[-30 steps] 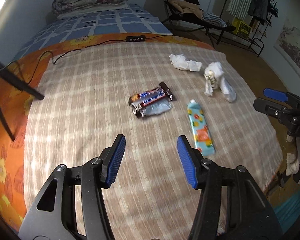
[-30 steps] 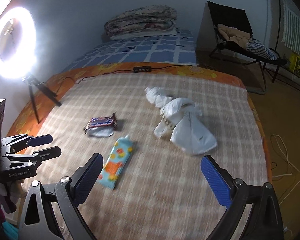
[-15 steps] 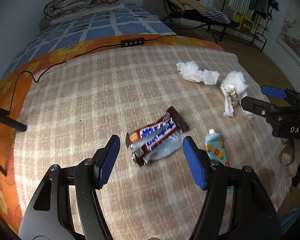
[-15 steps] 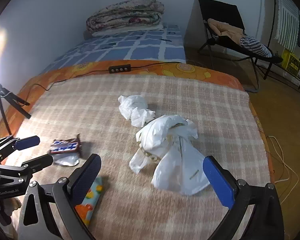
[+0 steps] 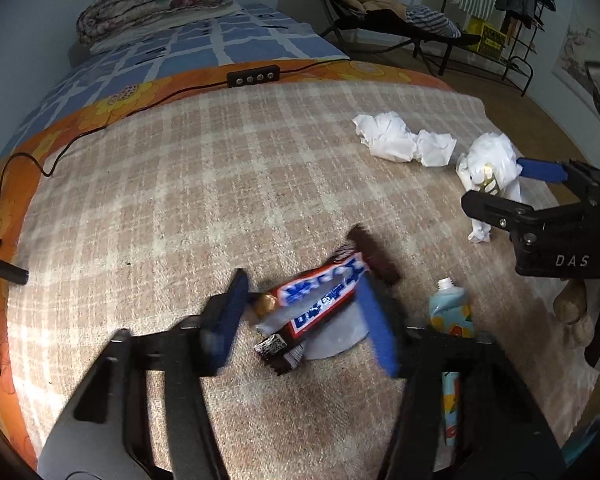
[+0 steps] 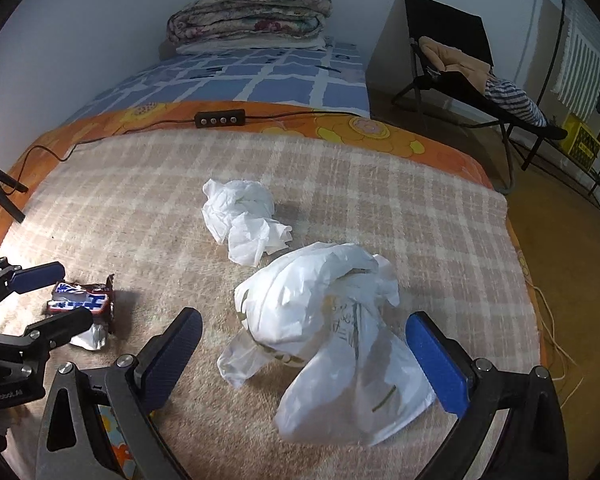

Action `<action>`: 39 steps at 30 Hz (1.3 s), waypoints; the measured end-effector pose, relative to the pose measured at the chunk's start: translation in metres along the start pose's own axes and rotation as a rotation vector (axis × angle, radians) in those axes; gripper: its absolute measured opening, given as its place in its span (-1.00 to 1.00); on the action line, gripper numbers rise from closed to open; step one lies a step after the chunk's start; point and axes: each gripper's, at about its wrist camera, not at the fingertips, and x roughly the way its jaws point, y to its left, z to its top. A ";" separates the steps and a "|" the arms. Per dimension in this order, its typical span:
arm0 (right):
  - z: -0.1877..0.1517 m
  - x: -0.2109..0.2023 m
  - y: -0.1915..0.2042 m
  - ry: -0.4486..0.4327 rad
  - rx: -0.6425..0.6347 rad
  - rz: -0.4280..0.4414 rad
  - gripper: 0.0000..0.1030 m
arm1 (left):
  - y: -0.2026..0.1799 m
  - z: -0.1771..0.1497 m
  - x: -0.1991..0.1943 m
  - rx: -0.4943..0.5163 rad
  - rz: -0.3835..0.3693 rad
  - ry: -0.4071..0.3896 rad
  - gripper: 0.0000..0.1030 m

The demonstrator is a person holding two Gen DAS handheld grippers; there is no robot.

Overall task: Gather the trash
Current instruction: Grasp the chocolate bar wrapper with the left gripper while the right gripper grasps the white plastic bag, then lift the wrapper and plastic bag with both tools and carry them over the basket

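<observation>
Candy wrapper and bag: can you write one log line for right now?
left gripper: open, around wrapper | right gripper: open, around bag | tissue: untouched

Each hand-held gripper (image 5: 300, 316) (image 6: 300, 364) has a black frame, silver screws and blue finger pads (image 6: 436, 362).
</observation>
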 end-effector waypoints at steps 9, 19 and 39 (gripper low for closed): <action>0.000 0.008 0.001 0.014 -0.019 0.016 0.73 | 0.001 -0.003 0.001 0.006 0.017 -0.005 -0.60; -0.003 0.002 -0.009 0.016 0.013 0.070 -0.03 | 0.004 -0.006 -0.014 0.004 0.034 -0.029 -0.85; -0.025 -0.076 -0.001 -0.057 -0.021 0.140 -0.25 | -0.007 -0.021 -0.085 0.040 0.053 -0.084 -0.87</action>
